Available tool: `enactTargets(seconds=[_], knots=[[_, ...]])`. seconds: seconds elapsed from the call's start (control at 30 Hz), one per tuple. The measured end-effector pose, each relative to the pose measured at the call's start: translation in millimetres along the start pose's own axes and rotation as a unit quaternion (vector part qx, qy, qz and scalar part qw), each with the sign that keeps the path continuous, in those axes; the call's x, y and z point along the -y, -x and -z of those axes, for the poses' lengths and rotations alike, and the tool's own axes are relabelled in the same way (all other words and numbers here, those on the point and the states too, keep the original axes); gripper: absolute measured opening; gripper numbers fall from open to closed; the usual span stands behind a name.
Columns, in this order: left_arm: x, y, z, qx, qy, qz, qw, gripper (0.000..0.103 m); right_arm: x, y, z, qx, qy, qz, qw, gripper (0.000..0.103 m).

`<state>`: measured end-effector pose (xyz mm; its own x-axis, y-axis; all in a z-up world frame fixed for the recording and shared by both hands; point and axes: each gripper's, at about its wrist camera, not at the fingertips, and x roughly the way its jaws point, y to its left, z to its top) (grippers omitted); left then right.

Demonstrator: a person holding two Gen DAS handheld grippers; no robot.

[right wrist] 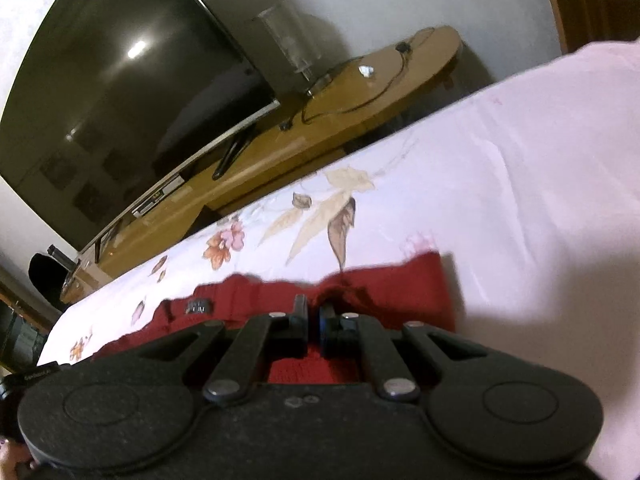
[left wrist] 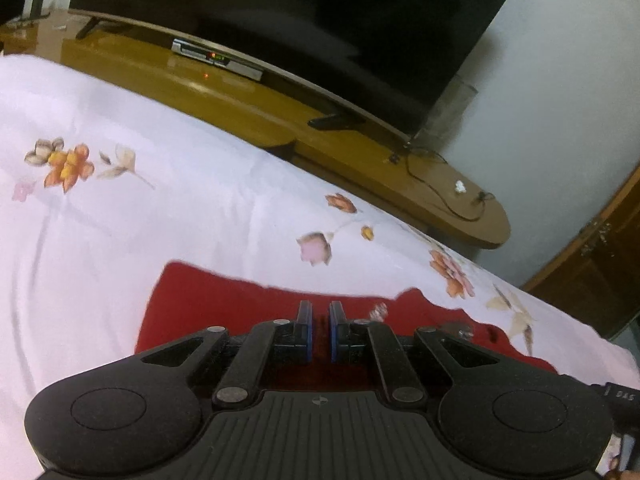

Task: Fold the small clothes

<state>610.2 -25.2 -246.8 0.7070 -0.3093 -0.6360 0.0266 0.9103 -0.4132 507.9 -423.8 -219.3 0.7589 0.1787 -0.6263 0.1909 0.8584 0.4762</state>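
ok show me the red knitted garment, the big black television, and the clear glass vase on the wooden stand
red knitted garment [left wrist: 224, 304]: left wrist view, flat left part.
big black television [left wrist: 280, 12]: left wrist view, middle of screen.
clear glass vase [right wrist: 286, 36]: right wrist view, its side wall.

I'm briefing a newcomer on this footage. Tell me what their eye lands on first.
The red garment grabs attention first, lying on the white floral bedsheet directly ahead of both tongs. Next comes the big dark television on the wooden stand beyond the bed. The left tongs and right tongs sit nearly closed over the red cloth.
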Motion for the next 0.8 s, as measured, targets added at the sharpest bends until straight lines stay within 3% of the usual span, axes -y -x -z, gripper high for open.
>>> enactTargets(seconds=[0.07,0.17,0.27,0.47,0.63,0.73,0.8], knots=[[0.0,-6.4,-4.2,-0.012,-0.006,-0.011,0.9999,0.008,-1.2,-6.7,-1.8,-0.003,0.004,0.004,1.000,0.009],[-8.2,-1.7,-10.5,-0.010,0.014,-0.012,0.9998,0.008,8.4,-7.6,-1.5,-0.006,-0.029,-0.013,0.999,0.027],[-14.4,7.5,-18.5,0.001,0.010,-0.019,0.9998,0.008,9.8,8.7,-6.5,0.036,-0.031,-0.006,0.999,0.060],[-13.9,28.2,-7.4,0.000,-0.035,-0.020,0.9992,0.008,-9.8,31.6,-7.5,0.059,0.046,0.033,0.997,0.045],[7.2,20.5,19.2,-0.029,-0.075,0.001,0.9968,0.008,-39.4,16.1,15.4,0.025,0.135,0.047,0.989,0.042],[4.6,13.9,26.8,-0.021,-0.080,-0.023,0.9963,0.008,-39.7,2.5,26.9,0.010,0.167,0.085,0.982,0.040],[-1.8,13.6,23.1,-0.020,-0.069,-0.029,0.9970,0.008,-26.2,-3.6,25.3,0.002,0.156,0.094,0.983,0.033]])
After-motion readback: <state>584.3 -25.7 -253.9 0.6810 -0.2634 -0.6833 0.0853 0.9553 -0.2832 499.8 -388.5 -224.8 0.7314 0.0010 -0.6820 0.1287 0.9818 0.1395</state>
